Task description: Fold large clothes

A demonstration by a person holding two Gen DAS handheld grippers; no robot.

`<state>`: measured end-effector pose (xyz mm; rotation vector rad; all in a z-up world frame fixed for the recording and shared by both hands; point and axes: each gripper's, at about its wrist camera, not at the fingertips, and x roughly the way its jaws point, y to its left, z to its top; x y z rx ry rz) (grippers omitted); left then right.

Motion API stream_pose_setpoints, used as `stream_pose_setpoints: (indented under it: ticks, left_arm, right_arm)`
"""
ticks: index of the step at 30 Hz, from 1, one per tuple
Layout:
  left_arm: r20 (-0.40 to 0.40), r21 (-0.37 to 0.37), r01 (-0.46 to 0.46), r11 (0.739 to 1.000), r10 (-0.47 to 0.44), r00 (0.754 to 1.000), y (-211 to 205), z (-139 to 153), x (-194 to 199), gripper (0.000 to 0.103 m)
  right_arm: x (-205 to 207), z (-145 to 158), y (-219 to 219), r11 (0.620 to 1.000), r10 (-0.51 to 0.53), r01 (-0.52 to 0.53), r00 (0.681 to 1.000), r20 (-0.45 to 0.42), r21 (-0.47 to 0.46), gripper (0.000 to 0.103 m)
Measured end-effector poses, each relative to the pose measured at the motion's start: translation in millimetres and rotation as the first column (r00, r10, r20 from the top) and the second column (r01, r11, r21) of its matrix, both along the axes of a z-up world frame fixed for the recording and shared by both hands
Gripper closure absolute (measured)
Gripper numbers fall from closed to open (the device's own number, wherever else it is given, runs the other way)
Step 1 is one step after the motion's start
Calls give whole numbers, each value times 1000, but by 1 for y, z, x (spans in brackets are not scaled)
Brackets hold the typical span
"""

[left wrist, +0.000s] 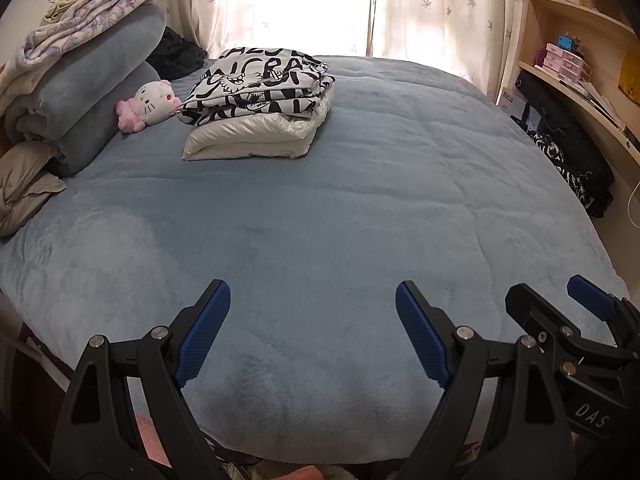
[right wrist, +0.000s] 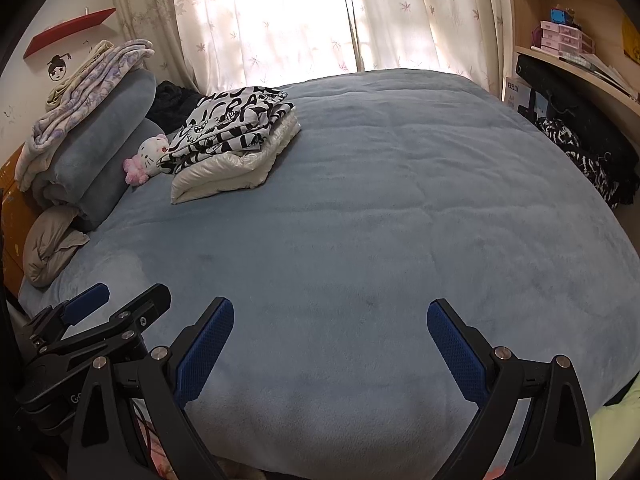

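Note:
A folded black-and-white printed garment lies on top of a folded white puffy jacket at the far left of the blue bed. The stack also shows in the right wrist view, printed garment over white jacket. My left gripper is open and empty, held over the near edge of the bed. My right gripper is open and empty, beside it on the right. Each gripper shows at the edge of the other's view, the right one and the left one.
Rolled blue-grey blankets with a floral blanket on top, a grey pillow and a pink-and-white plush cat line the bed's left side. Wooden shelves and dark clothes stand on the right. Curtains hang behind.

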<state>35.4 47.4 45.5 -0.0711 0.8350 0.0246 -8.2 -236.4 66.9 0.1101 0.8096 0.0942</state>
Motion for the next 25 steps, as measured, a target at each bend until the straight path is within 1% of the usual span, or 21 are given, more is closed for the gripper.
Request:
stream_pose_setpoints:
  ticks: [10, 18, 25]
  left_arm:
    - [-11, 8, -2, 1000, 2, 1000, -1, -3, 1, 20]
    - [-18, 5, -1, 1000, 1, 1000, -1, -5, 2, 20]
    - [-36, 6, 0, 1000, 0, 999, 0, -9, 5, 20]
  right_arm:
    - [1, -6, 8, 1000, -10, 10, 1000, -10, -4, 4]
    - [-1, -5, 10, 1000, -14, 14, 1000, -10, -5, 4]
    - [-2, -14, 19, 1000, -20, 20, 1000, -20, -15, 4]
